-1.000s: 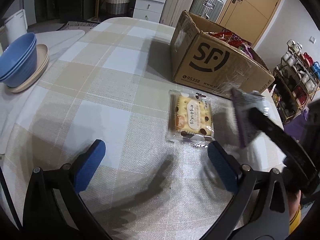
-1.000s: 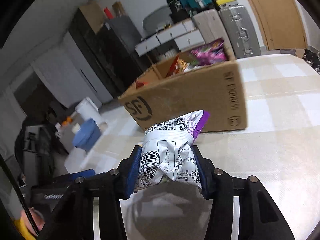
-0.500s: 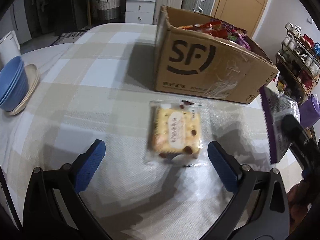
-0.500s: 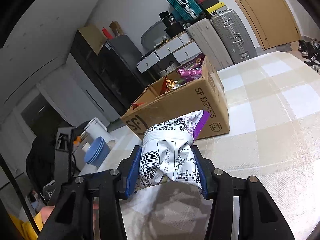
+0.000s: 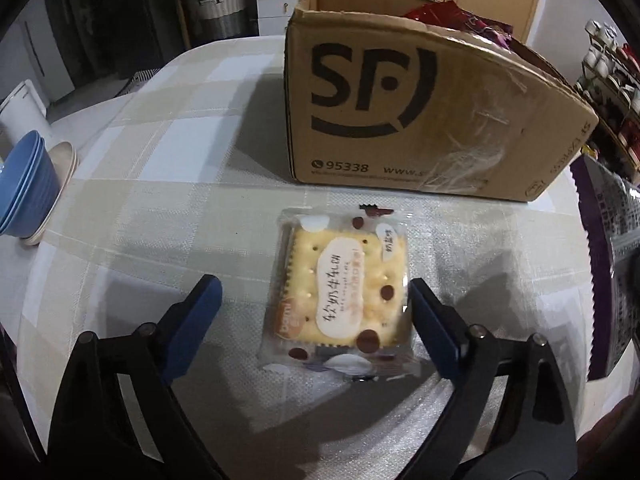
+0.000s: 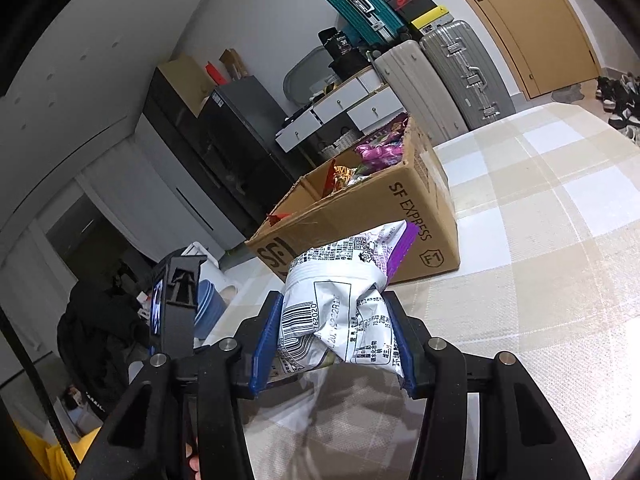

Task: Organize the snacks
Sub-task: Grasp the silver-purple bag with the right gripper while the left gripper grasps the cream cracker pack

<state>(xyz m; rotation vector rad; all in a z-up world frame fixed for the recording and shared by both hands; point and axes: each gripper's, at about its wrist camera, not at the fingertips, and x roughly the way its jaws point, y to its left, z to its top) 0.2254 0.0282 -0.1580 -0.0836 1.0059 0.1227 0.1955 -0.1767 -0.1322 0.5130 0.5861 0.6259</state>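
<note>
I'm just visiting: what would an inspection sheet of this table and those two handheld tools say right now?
Surface: checked tablecloth, flat.
Job's things: wrapped cracker packet lying flat; cardboard box open, snacks inside; white-and-purple snack bag held.
Clutter: stacked blue bowls at the table edge.
Grippers: left tool closing, cracker packet between its fingers, not yet pinched; right tool shut on the snack bag.
Cables: nothing seen.
Surroundings: suitcases, white drawers, door.

Blue bowls (image 5: 22, 188) stacked at the checked tablecloth's (image 5: 168, 168) edge; suitcases (image 6: 464, 72) behind.
</note>
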